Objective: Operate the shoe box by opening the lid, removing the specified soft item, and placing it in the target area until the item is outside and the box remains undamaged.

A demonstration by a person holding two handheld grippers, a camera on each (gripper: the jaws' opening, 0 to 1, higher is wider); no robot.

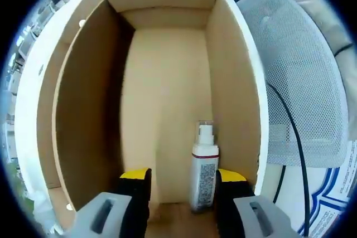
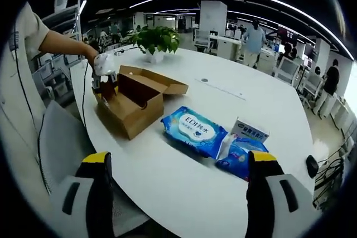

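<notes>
Left gripper view: the left gripper [image 1: 183, 185], jaws apart and holding nothing, reaches into the open shoe box [image 1: 83, 110]. A white pump bottle [image 1: 204, 165] lies on the box floor between the jaws, nearer the right one.

Right gripper view: the right gripper [image 2: 181, 179] hovers with jaws wide apart above a white table [image 2: 256, 110]. The shoe box [image 2: 134, 101] sits there, lid open. Blue wipes packs [image 2: 195, 129] lie on the table beside the box. A potted plant [image 2: 155, 40] stands behind.
</notes>
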